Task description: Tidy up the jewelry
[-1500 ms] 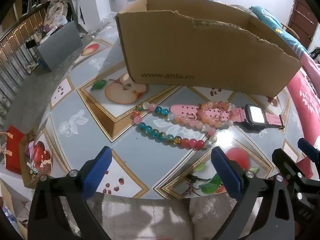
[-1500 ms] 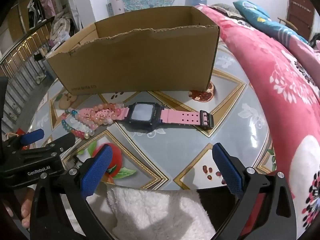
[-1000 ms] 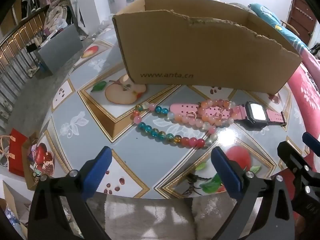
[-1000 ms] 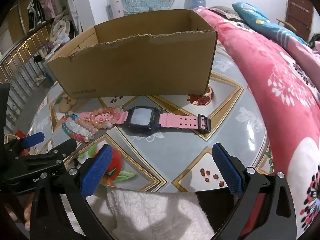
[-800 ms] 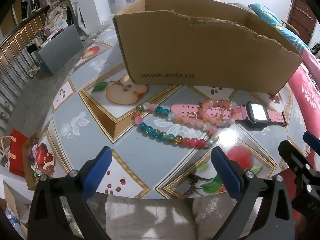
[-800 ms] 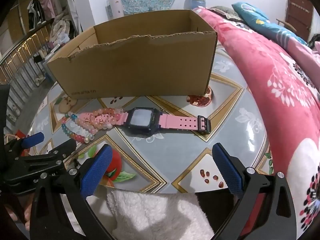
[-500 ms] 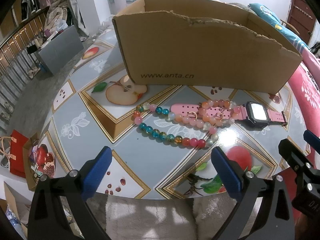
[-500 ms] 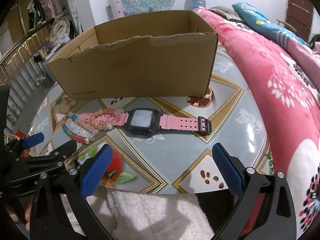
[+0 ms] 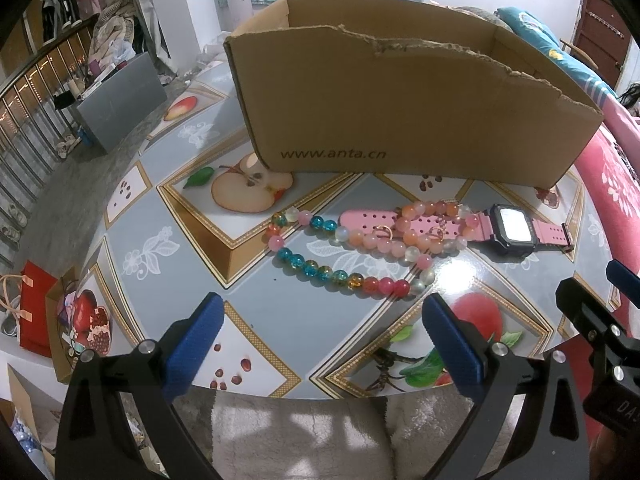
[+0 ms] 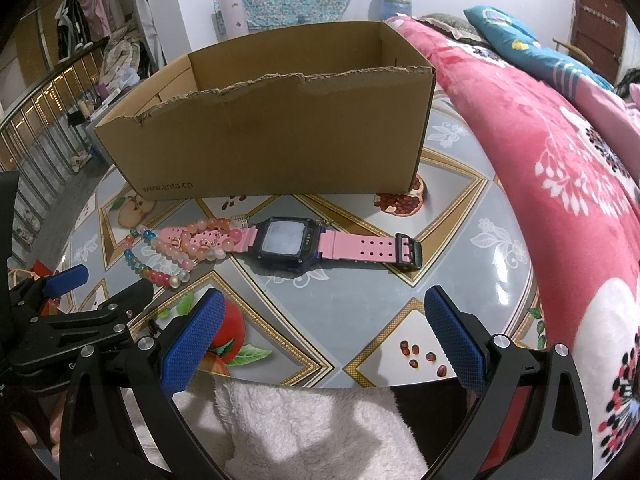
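Two tongs in view, one per hand, both spread wide with nothing between the blue pads. Left tongs hang over the near edge of the table; right tongs hang over the same edge, further right. Neither touches any jewelry.

One cardboard box stands on the far half of the table, open at the top, torn along its near rim, "www.anta.cn" printed low on the front. What lies inside is hidden by the front wall.

Three pieces of jewelry lie on the table just in front of the box:
- One pink watch with a dark square case, strap stretched flat left to right, buckle end at the right.
- One multicolour bead bracelet, blue, amber, red and pink beads, nearest the left tongs, left of the watch case.
- One pale pink and orange bead bracelet, draped over the left half of the watch strap, touching it and meeting the multicolour one.

One white fluffy cloth lies below the near table edge. One pink floral blanket lies on the bed, right of the table.
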Available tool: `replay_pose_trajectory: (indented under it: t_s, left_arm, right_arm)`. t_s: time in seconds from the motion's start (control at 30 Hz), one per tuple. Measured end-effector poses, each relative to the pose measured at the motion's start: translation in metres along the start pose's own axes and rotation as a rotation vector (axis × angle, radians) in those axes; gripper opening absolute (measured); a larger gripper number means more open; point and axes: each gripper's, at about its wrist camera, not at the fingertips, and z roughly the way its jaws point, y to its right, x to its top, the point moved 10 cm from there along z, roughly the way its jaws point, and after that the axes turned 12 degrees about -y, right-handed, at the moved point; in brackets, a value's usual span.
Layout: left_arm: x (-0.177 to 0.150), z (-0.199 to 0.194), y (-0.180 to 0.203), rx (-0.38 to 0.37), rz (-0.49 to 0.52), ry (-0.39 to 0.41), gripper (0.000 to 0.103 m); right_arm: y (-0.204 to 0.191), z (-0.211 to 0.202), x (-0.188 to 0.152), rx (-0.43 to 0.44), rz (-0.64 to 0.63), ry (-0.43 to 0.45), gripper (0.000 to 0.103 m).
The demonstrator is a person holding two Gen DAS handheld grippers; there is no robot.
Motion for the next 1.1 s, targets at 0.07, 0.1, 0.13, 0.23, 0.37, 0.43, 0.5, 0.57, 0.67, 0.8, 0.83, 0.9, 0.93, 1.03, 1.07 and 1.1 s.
replay_pose_trajectory:
  t_s: [0.07, 0.1, 0.13, 0.23, 0.37, 0.43, 0.5, 0.57, 0.67, 0.8, 0.83, 0.9, 0.93, 1.03, 1.07, 1.1]
  left_arm:
    - [0.000, 0.000, 0.000, 0.000, 0.000, 0.000, 0.097]
    - [0.001, -0.001, 0.000, -0.001, 0.000, 0.001, 0.097]
    - [-0.001, 0.000, 0.001, 0.001, 0.001, 0.001, 0.097]
    - [-0.001, 0.000, 0.001, 0.001, 0.002, 0.001, 0.097]
    - [-0.001, 0.000, 0.001, 0.002, 0.002, 0.002, 0.097]
    - [0.000, -0.001, 0.001, 0.002, 0.002, 0.002, 0.097]
    - [-0.001, 0.000, 0.001, 0.003, 0.003, 0.002, 0.097]
    - [-0.001, 0.000, 0.001, 0.003, 0.002, 0.003, 0.097]
    - [-0.001, -0.001, 0.000, 0.003, 0.002, 0.004, 0.097]
    - [-0.001, 0.000, -0.002, 0.006, 0.002, 0.003, 0.097]
    - [-0.002, 0.000, -0.002, 0.007, 0.001, 0.003, 0.097]
    - [-0.001, -0.001, -0.004, 0.006, 0.001, 0.009, 0.097]
    - [-0.001, -0.002, -0.003, 0.007, 0.003, 0.013, 0.097]
    - [-0.001, -0.004, -0.010, -0.002, 0.001, 0.026, 0.097]
    - [-0.002, -0.005, -0.013, -0.005, -0.006, 0.028, 0.097]
    - [-0.004, -0.005, -0.013, -0.006, -0.008, 0.032, 0.097]
  right_arm:
    - [0.000, 0.000, 0.000, 0.000, 0.000, 0.000, 0.095]
    - [0.000, 0.000, 0.000, 0.000, 0.000, 0.000, 0.095]
    - [0.000, 0.000, 0.000, 0.001, 0.000, -0.001, 0.095]
    - [0.000, 0.000, 0.000, 0.000, 0.001, 0.001, 0.095]
    - [0.000, 0.000, 0.000, 0.000, 0.000, 0.000, 0.095]
    - [0.000, 0.000, 0.000, 0.000, 0.000, 0.001, 0.095]
    - [0.000, 0.000, -0.001, 0.002, 0.000, 0.001, 0.095]
    - [0.000, 0.000, -0.001, 0.001, 0.000, 0.001, 0.095]
    - [0.000, 0.000, -0.001, 0.001, 0.000, 0.001, 0.095]
    - [0.000, 0.000, 0.000, 0.001, 0.001, 0.002, 0.095]
    - [0.000, 0.000, 0.000, 0.002, 0.002, 0.002, 0.095]
    - [0.001, -0.001, 0.002, 0.003, 0.005, 0.004, 0.095]
    - [0.002, -0.003, 0.003, 0.005, 0.007, 0.008, 0.095]
    - [0.003, -0.007, 0.005, 0.017, 0.009, 0.025, 0.095]
    - [0.003, -0.007, 0.006, 0.024, 0.008, 0.029, 0.095]
    - [0.002, -0.008, 0.006, 0.035, 0.004, 0.032, 0.095]
